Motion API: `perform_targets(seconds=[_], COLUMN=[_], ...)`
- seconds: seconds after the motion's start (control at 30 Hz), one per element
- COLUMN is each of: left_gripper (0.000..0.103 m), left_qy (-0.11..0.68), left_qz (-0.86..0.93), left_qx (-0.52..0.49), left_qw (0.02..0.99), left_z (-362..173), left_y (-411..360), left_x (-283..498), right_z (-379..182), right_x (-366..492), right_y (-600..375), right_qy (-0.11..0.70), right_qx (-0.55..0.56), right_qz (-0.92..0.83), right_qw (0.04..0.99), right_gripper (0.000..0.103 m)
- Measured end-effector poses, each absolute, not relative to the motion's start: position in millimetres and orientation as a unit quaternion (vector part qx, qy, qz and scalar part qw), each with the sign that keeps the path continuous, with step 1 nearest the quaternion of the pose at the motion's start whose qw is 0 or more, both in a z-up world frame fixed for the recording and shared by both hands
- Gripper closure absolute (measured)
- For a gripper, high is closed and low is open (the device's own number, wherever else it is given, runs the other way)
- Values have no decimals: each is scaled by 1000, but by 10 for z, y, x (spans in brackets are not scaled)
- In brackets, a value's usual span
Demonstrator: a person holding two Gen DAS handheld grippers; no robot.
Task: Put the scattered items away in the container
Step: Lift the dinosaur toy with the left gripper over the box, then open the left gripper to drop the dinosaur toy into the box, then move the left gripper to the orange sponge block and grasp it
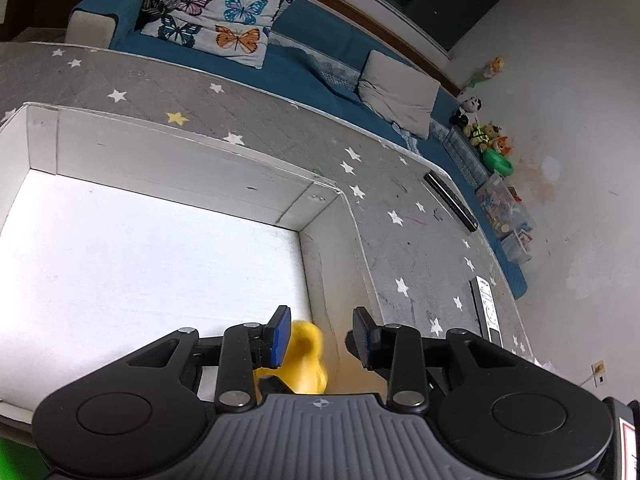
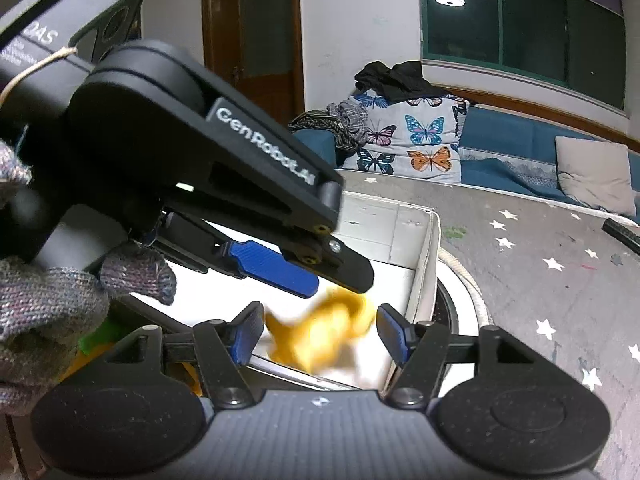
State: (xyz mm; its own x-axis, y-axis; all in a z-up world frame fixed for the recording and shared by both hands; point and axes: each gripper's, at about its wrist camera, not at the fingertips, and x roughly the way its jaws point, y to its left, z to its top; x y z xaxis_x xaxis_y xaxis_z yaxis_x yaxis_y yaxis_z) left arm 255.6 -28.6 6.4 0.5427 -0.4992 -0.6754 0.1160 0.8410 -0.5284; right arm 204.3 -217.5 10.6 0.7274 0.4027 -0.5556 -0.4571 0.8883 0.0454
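Note:
A white cardboard box (image 1: 176,168) stands on a grey star-patterned mat, its floor bare and brightly lit. My left gripper (image 1: 320,334) is open over the box's near right corner. A blurred yellow toy (image 1: 306,360) lies between its blue pads, close to the left pad and apart from the right one. In the right wrist view my right gripper (image 2: 316,334) is open just above the box (image 2: 424,264). The same yellow toy (image 2: 320,332) shows blurred between its fingers, inside the box. The left gripper's blue pad (image 2: 272,266) hangs above the toy.
A blue sofa (image 1: 312,64) with a butterfly cushion (image 1: 224,20) runs behind the mat. A black remote (image 1: 450,200) and a white remote (image 1: 486,304) lie on the mat at the right. Plush toys (image 1: 486,132) and clear bins line the wall. A green and an orange item (image 2: 100,338) lie at the lower left.

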Motion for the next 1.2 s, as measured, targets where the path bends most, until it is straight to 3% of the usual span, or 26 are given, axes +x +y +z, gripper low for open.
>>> perform_targets(seconds=[0.57, 0.73, 0.8, 1.2], left_gripper=[66, 66, 66, 66], left_qy=[399, 393, 392, 418], left_qz=[-201, -208, -213, -230], left_qx=[-170, -167, -164, -149], left_qw=[878, 880, 880, 866], left_z=[279, 289, 284, 114], left_y=[-363, -390, -408, -546], left_x=[2025, 1835, 1767, 1538], right_z=[282, 224, 192, 17], right_x=[1323, 1138, 1086, 870], right_y=[-2369, -2423, -2436, -2467], right_qy=[258, 268, 274, 302], right_qx=[-38, -37, -36, -29], right_qz=[225, 230, 231, 222], right_qw=[939, 935, 933, 927], right_gripper=[33, 32, 26, 26])
